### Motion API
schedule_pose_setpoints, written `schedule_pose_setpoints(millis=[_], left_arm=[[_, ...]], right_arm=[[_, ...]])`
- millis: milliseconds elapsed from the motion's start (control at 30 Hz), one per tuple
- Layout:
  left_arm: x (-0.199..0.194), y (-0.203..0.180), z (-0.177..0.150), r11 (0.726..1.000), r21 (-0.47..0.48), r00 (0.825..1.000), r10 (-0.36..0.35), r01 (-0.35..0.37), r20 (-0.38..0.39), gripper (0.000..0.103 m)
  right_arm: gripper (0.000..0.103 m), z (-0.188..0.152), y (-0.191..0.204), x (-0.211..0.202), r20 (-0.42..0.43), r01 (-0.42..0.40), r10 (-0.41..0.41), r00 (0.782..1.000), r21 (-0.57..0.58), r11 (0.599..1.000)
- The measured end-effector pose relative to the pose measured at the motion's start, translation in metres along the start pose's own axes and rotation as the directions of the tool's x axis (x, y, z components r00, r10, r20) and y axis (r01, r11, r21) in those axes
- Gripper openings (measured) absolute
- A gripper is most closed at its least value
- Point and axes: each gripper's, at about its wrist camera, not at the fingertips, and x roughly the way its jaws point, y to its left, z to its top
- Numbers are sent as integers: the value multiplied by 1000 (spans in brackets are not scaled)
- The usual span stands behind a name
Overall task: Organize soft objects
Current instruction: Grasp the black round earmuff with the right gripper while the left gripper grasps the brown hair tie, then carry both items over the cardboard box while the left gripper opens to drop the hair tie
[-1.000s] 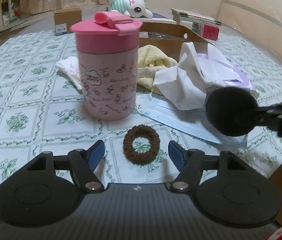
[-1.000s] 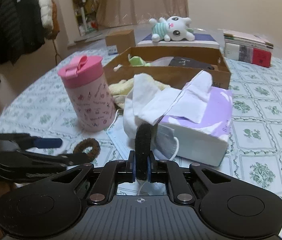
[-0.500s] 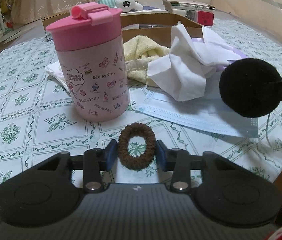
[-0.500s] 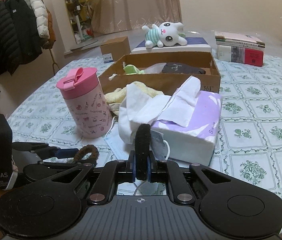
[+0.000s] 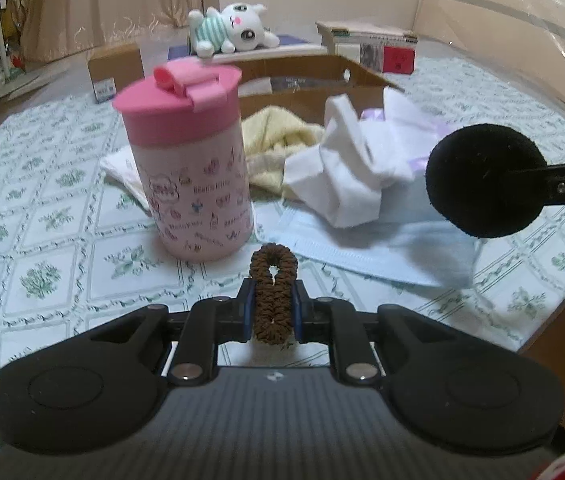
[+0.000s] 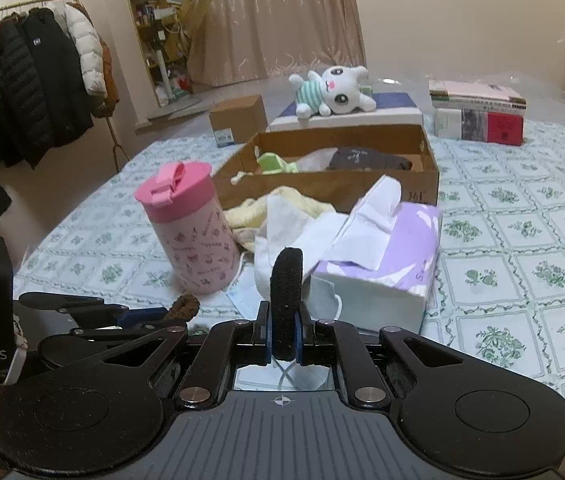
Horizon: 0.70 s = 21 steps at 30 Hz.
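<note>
A brown scrunchie [image 5: 262, 308] is squeezed into a narrow oval between the blue pads of my left gripper [image 5: 272, 308], whose jaws are closing on it just above the tablecloth. From the right wrist view the same scrunchie [image 6: 184, 306] pokes out of the left gripper [image 6: 154, 314] at the lower left. My right gripper [image 6: 284, 336] is shut on a round black puff [image 6: 286, 280] held edge-up. That black puff [image 5: 474, 176] hangs at the right of the left wrist view. An open cardboard box [image 6: 334, 188] with soft items inside stands behind.
A pink tumbler [image 5: 190, 160] stands just beyond the scrunchie. Behind it lie a yellow towel [image 5: 278, 136], a blue face mask [image 5: 362, 248] and a purple tissue box [image 6: 394, 264]. A plush bunny [image 6: 334, 92], books [image 6: 478, 116] and a small box [image 6: 238, 120] sit at the back.
The left jaws went from wide around the flat scrunchie to pressing it into a narrow oval and raising it slightly. The right gripper with the black puff rose a little.
</note>
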Motion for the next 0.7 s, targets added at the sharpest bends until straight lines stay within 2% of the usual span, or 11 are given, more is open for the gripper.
schedule_pose_setpoints(millis=[500,700], left_arm=[[-41,-6,35,998,-11,992,-60,61,108,16],[-48,-4,64,995,4,984,-97,98,149,16]], right_arm=[[10,15,-2,-34,79,20,-21,997,12,1000],[10,36,-12,-36,107,-1,-2,994,30,1000]])
